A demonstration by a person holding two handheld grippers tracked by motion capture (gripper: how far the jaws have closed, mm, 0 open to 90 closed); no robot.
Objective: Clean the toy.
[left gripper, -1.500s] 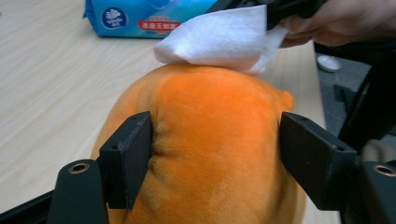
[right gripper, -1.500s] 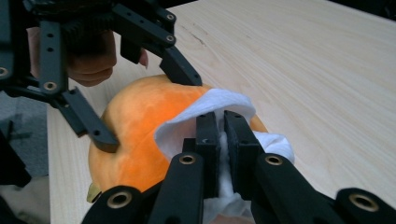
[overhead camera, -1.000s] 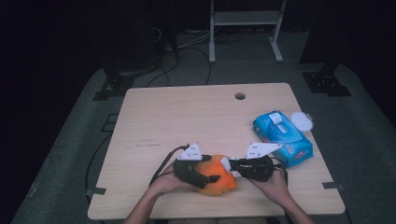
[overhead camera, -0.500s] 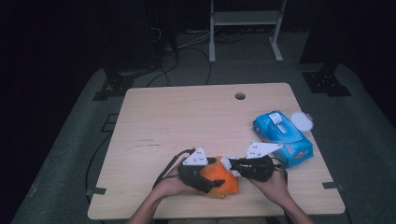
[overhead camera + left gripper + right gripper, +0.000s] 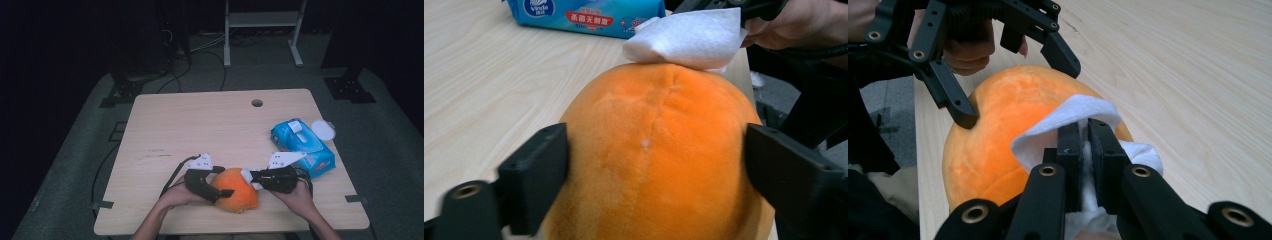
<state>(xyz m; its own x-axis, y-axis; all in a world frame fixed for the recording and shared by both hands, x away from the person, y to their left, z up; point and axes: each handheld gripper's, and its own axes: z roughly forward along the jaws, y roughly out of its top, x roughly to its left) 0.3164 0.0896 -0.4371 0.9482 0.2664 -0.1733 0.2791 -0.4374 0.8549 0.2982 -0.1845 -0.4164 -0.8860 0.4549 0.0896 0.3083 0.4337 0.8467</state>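
High view: the orange plush toy (image 5: 236, 190) rests on the near edge of the wooden table (image 5: 200, 125), slightly right of centre, between the two grippers.

Left gripper (image 5: 220, 184): held by the person's left hand (image 5: 177, 192), it approaches the toy from the left. Its jaws are spread wide and straddle the plush body, one on the far side and one on the near side. In the left gripper view each black jaw lies against a flank of the toy (image 5: 659, 160), so the gripper clasps it.

Right gripper (image 5: 252, 177): held by the right hand (image 5: 299, 194), it approaches from the right. In the right gripper view its jaws are closed together on a folded white wipe (image 5: 1068, 125), and the wipe is pressed against the orange surface (image 5: 998, 130). The left gripper view shows the same wipe (image 5: 686, 37) in contact with the far end of the toy, beside the centre seam.

Farther back and to the right, a blue wet-wipe pack (image 5: 302, 146) lies flat on the table, near the right gripper but not touching it. A white round lid (image 5: 324, 131) lies just beyond the pack at the right table edge. A round cable hole (image 5: 257, 103) is located near the far edge of the table.
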